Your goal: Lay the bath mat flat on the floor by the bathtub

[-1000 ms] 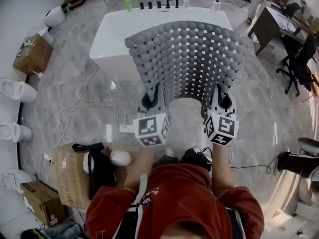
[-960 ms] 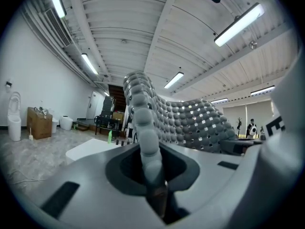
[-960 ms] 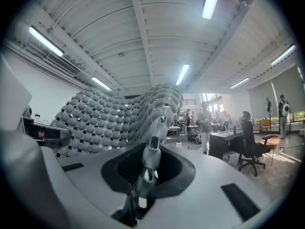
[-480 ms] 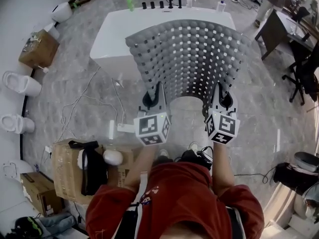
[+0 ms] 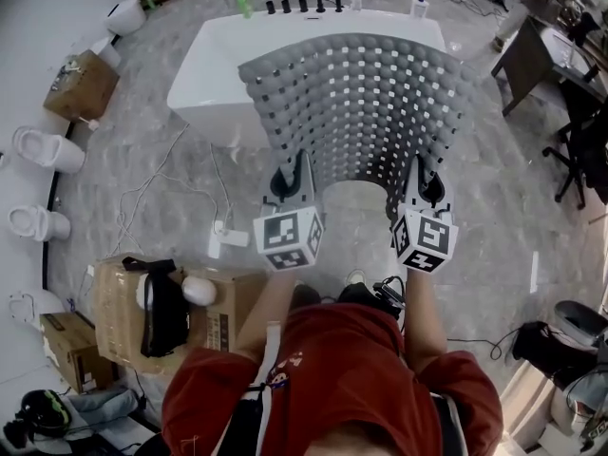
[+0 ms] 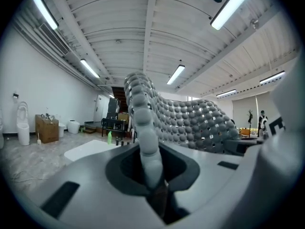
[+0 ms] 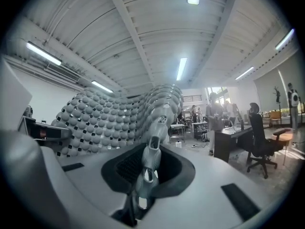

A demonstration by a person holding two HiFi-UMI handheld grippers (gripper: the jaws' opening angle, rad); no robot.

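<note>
A grey pebbled bath mat (image 5: 361,103) with a grid of holes hangs spread in the air between my two grippers, its far edge arching over the white bathtub (image 5: 214,60). My left gripper (image 5: 290,180) is shut on the mat's near left corner (image 6: 143,142). My right gripper (image 5: 420,184) is shut on the near right corner (image 7: 150,168). The mat curves upward from both jaws in the gripper views, and its middle near edge bows up over the marble floor (image 5: 356,212).
Bottles (image 5: 285,6) line the tub's far rim. A white cable and power strip (image 5: 226,238) lie on the floor at left. Cardboard boxes (image 5: 176,316) sit near my left side, toilets (image 5: 46,148) along the left wall, a desk and office chairs (image 5: 570,93) at right.
The view has shifted slightly; the tub and mat sit a little higher in the head view. Both grippers keep their hold on the mat's corners.
</note>
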